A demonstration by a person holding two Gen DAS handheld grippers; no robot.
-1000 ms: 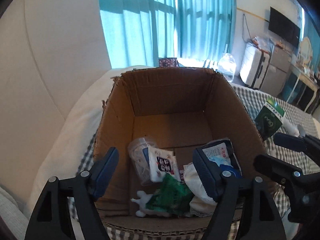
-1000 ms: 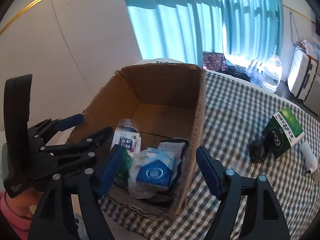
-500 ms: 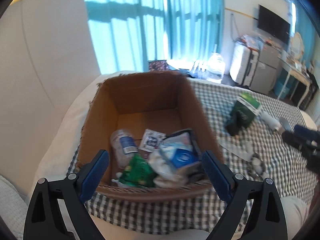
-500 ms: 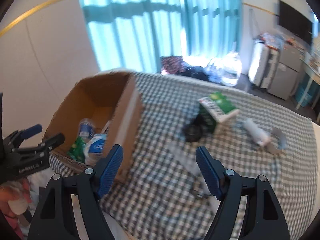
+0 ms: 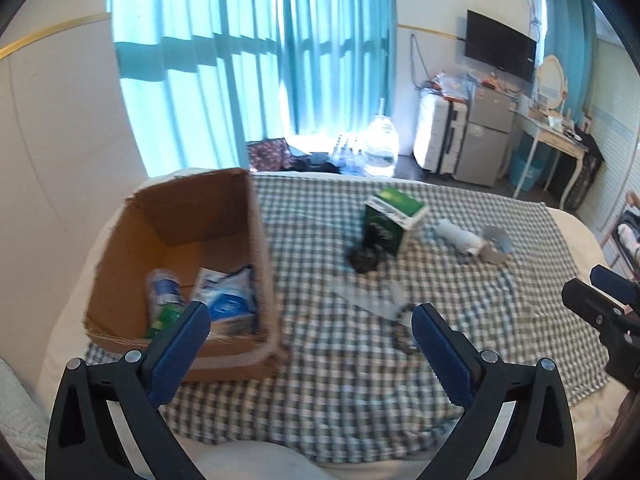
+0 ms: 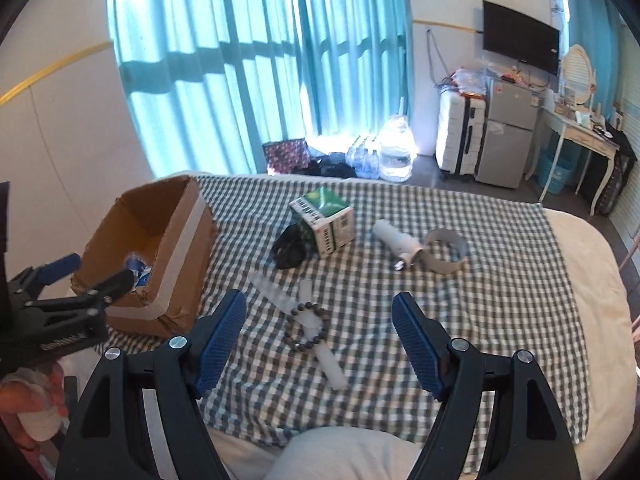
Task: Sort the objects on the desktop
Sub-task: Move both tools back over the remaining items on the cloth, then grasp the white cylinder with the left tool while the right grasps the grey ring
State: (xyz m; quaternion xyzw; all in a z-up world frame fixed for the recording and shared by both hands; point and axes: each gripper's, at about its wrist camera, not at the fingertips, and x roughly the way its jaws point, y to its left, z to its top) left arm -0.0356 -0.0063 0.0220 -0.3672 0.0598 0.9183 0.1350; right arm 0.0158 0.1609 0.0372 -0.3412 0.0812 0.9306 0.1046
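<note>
Left tongs (image 5: 310, 336) opening, empty; right tongs (image 6: 318, 330) wide, empty, above bead bracelet (image 6: 307, 326) on bed's checked cloth (image 6: 460, 320), right of cardboard box (image 6: 176, 236). Bracelet probably light, floppy, slippery; pinch across one side.

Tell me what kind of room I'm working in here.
Most likely a bedroom or studio flat. The work surface looks like a bed under a checked cloth, with teal curtains behind it. A suitcase, small fridge, wall-mounted TV and a dressing table with an oval mirror line the far wall.
</note>
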